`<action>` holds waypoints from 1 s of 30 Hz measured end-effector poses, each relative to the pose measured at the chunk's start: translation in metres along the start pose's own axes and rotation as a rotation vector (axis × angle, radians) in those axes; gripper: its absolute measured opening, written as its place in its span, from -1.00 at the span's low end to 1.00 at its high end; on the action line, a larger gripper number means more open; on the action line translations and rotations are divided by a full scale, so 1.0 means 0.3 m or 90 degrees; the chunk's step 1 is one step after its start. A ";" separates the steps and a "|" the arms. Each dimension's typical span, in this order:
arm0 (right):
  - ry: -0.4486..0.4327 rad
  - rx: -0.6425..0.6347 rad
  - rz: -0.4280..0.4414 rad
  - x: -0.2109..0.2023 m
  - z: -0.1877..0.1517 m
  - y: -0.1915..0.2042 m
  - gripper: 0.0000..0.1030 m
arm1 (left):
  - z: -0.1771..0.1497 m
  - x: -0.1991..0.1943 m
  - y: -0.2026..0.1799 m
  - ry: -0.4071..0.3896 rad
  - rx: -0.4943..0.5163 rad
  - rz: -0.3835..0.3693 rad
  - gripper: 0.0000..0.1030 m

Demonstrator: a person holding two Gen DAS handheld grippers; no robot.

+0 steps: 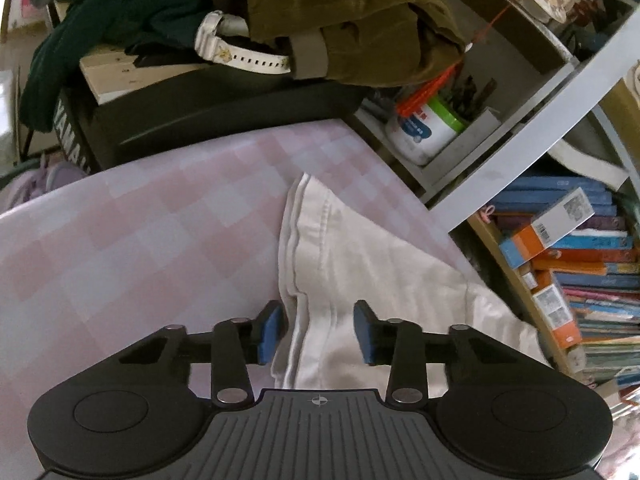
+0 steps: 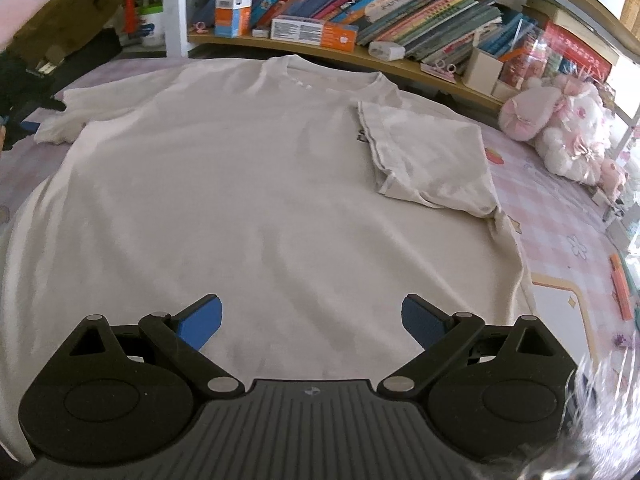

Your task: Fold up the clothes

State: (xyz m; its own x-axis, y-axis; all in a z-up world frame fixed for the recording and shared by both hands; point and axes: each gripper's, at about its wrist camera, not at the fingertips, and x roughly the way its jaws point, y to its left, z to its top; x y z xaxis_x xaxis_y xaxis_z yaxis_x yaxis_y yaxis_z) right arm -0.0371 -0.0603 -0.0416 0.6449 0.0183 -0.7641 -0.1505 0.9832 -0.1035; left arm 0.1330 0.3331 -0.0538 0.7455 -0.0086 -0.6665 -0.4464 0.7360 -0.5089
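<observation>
A white T-shirt (image 2: 240, 180) lies flat on a pink checked sheet (image 2: 560, 248), collar towards the bookshelf. Its right sleeve (image 2: 428, 160) is folded in over the chest. Its left sleeve (image 2: 80, 116) still lies spread out to the side. In the left wrist view that sleeve (image 1: 340, 248) runs between the blue pads of my left gripper (image 1: 320, 330). The jaws stand narrowed around the hem, and a gap shows on both sides of the cloth. My right gripper (image 2: 312, 320) hovers wide open over the shirt's lower body, holding nothing.
A bookshelf (image 2: 360, 12) packed with books runs along the far edge of the bed. A pink plush toy (image 2: 560, 128) sits at the right. An olive jacket (image 1: 340, 20), a white watch (image 1: 240, 50) and a black case (image 1: 220, 120) are piled beyond the left sleeve.
</observation>
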 end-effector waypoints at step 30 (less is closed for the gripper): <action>0.029 0.059 0.058 0.081 -0.052 -0.274 0.88 | -0.510 -0.030 -0.686 0.077 0.522 -0.089 -0.11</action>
State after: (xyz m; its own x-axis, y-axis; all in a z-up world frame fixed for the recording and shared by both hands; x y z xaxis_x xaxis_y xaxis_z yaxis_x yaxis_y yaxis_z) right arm -0.0208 -0.1435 -0.0617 0.5971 0.1025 -0.7956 -0.1355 0.9904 0.0259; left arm 0.1424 0.0782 -0.0265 0.6882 -0.1750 -0.7041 0.1826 0.9810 -0.0653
